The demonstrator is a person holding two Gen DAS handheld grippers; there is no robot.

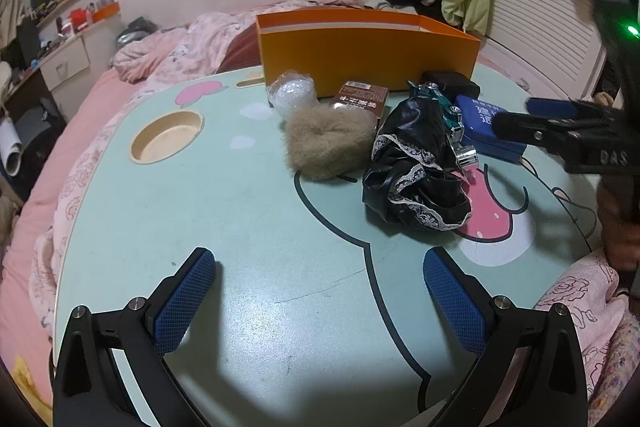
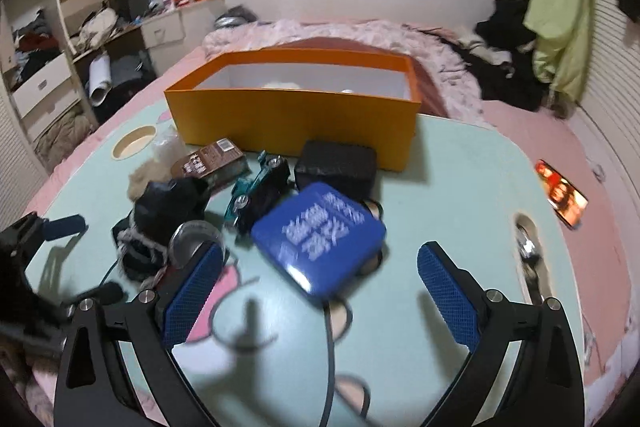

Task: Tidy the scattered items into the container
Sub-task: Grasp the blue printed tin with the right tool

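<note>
An open orange box (image 1: 368, 57) (image 2: 292, 117) stands at the far side of the mint lap table (image 1: 224, 211). In front of it lie a bubble-wrap ball (image 1: 292, 95), a brown carton (image 1: 362, 101) (image 2: 210, 161), a beige furry scrunchie (image 1: 326, 143), black lace-trimmed cloth (image 1: 412, 167) (image 2: 168, 207), a green toy car (image 1: 450, 115) (image 2: 260, 187), a black case (image 1: 452, 85) (image 2: 336, 165) and a blue tin (image 1: 486, 125) (image 2: 320, 237). My left gripper (image 1: 318, 301) is open and empty over the near table. My right gripper (image 2: 320, 293) is open, just short of the blue tin.
A round cup recess (image 1: 166, 135) is sunk in the table's left side. A phone (image 2: 562, 193) lies on the pink bedding right of the table. A slot (image 2: 528, 251) at the table's right edge holds a metal item. Pink bedding (image 1: 160, 47) surrounds the table.
</note>
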